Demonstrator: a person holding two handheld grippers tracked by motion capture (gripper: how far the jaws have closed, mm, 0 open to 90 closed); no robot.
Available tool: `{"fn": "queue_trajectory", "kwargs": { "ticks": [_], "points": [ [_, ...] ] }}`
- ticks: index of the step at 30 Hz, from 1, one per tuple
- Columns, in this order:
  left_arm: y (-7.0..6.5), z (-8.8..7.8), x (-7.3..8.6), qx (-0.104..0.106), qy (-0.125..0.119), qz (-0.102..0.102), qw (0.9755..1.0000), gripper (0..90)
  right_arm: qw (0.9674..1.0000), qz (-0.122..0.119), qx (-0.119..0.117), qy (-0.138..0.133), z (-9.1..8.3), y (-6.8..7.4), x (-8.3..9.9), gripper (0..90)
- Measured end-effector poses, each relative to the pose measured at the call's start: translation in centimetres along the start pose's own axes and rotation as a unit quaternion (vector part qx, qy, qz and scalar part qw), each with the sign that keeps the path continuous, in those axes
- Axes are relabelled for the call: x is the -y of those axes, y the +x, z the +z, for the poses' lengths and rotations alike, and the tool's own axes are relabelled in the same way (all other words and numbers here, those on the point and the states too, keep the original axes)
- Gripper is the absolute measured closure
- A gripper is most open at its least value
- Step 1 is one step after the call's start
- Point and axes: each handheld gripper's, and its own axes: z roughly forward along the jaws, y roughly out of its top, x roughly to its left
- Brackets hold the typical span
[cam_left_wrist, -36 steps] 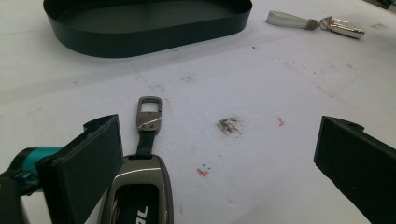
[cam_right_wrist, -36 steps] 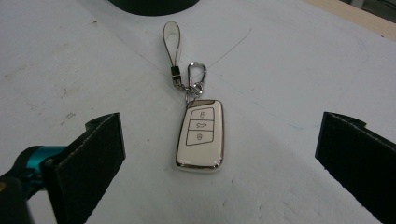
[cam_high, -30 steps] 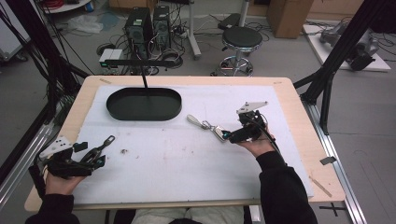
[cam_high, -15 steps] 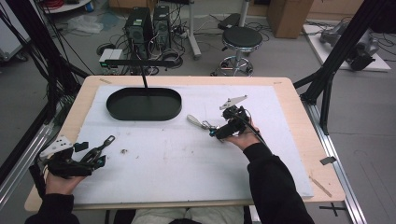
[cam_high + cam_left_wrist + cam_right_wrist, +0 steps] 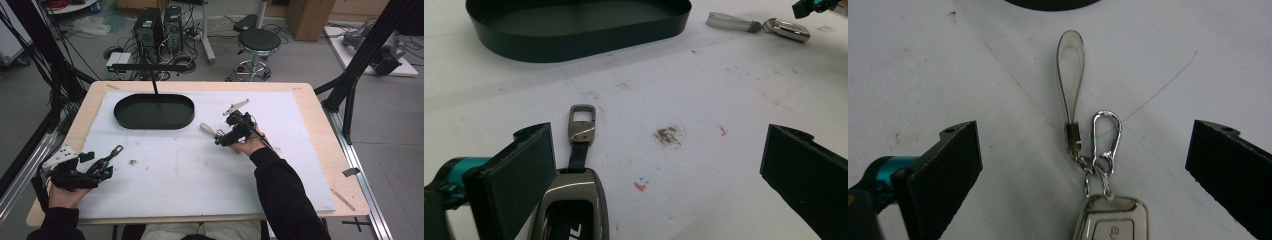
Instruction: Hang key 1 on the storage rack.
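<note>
- The high view looks forward and down from above the person's side of the table (image 5: 320, 150), far enough to take in the whole top and the floor beyond.
- The left gripper view rides low over the table, looking out between its own jaws; a dark key fob (image 5: 574, 210) lies between the jaws, close to the lens.
- The right gripper view looks steeply down between its jaws, very near a silver key fob (image 5: 1110, 220).
- The high and left gripper views share the black oval tray (image 5: 154, 111) (image 5: 574, 35), far ahead of the left jaws; both also show the silver key fob (image 5: 791, 29).
</note>
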Motion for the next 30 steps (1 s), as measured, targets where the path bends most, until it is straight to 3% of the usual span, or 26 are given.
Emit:
{"fn": "queue_trajectory", "kwargs": {
  "ticks": [10,26,30],
  "points": [
    [0.0,-0.1,-0.1,0.005,-0.006,-0.002,1.0,1.8,0.9999,-0.011,-0.002,0.003,1.7,-0.1,-2.1,0.8],
    [0.0,0.0,-0.1,0.007,-0.004,-0.003,1.0,1.8,0.9989,-0.018,-0.006,0.044,5.4,-0.4,-3.9,0.8],
    [0.0,0.0,0.0,0.008,-0.003,-0.002,1.0,1.8,0.9982,-0.025,0.004,0.054,6.1,-0.5,-3.8,8.3]
  ]
}}
